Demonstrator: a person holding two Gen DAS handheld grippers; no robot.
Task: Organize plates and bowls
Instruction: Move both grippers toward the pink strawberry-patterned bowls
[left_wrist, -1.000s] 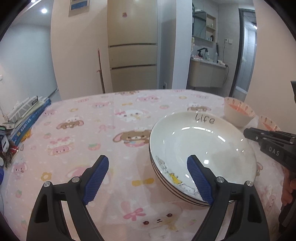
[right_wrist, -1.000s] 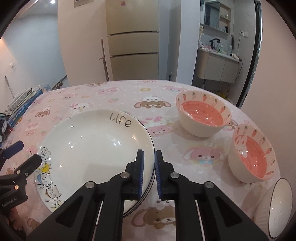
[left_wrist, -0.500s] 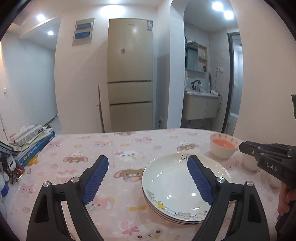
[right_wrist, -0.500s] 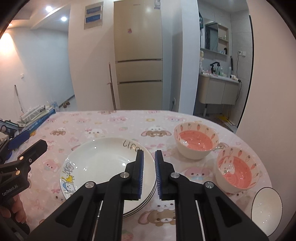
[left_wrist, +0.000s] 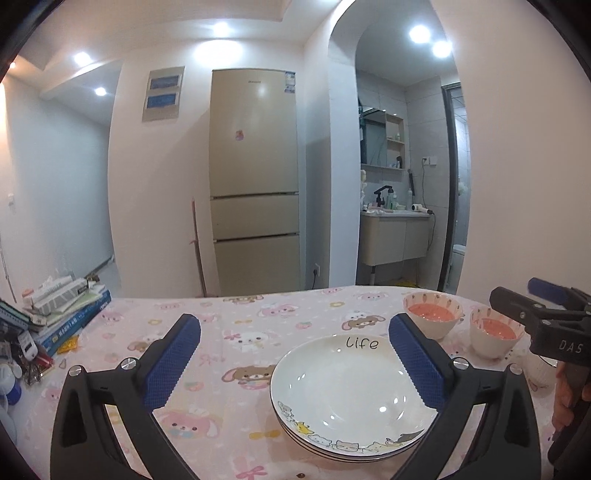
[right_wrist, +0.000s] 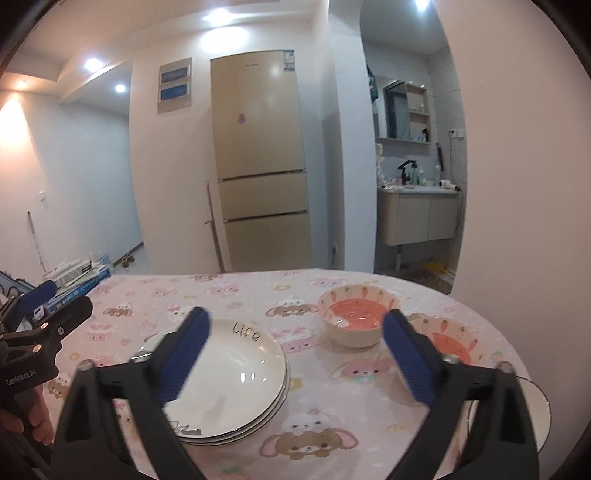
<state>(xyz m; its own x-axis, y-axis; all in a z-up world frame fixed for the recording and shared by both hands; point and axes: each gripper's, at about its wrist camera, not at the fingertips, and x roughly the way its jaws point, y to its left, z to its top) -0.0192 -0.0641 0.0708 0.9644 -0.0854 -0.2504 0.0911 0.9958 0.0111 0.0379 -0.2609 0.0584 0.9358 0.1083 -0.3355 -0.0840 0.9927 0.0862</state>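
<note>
We have the plate stack near the middle of the pink tablecloth, with two carrot bowls just beside it on its right and a white bowl further right at the table edge (half hidden, so we may misjudge it). Both the left gripper and right gripper hover spread wide, holding nothing. Our worry: a glazed rim slipping from the pads, or a reaching arm nudging that edge bowl off.
</note>
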